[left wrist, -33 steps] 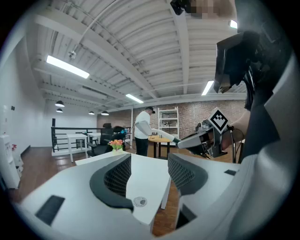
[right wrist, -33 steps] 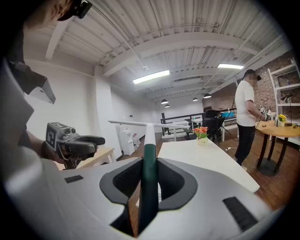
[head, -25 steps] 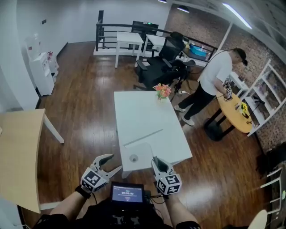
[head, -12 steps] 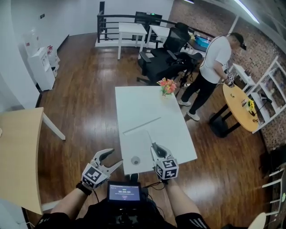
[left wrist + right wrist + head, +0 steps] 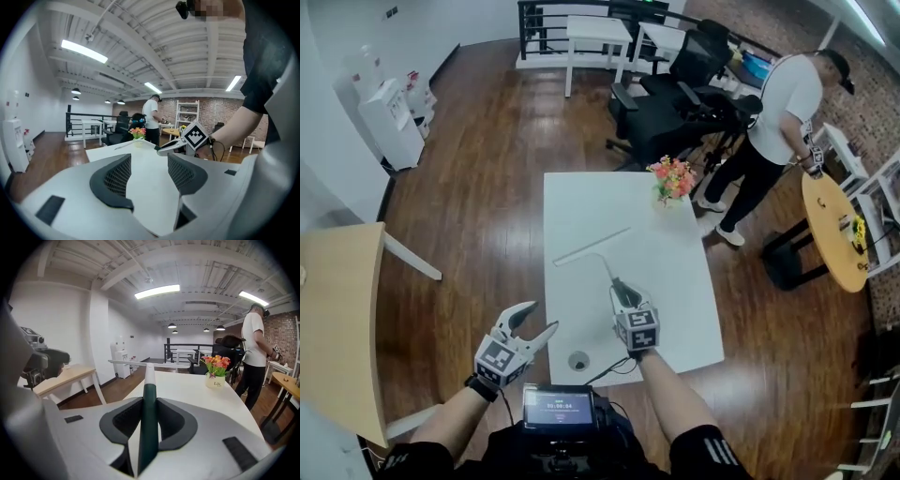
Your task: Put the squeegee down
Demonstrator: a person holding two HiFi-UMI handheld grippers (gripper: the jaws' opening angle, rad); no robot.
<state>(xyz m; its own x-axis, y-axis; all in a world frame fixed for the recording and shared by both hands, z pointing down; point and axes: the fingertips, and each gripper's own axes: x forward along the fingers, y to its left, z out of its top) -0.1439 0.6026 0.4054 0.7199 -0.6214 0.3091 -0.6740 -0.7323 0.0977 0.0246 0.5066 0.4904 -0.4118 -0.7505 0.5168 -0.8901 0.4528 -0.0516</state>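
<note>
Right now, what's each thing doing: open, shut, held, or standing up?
Right gripper: shut on the squeegee's green handle.
Squeegee: held, blade out over the white table; can't tell if it touches.
Left gripper: open, empty.
Flower pot: upright at the table's far end.

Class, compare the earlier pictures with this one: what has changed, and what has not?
The right gripper, shut on the squeegee, moved forward over the table, carrying the squeegee toward the flowers. The left gripper stayed open and empty at the table's near left side.
</note>
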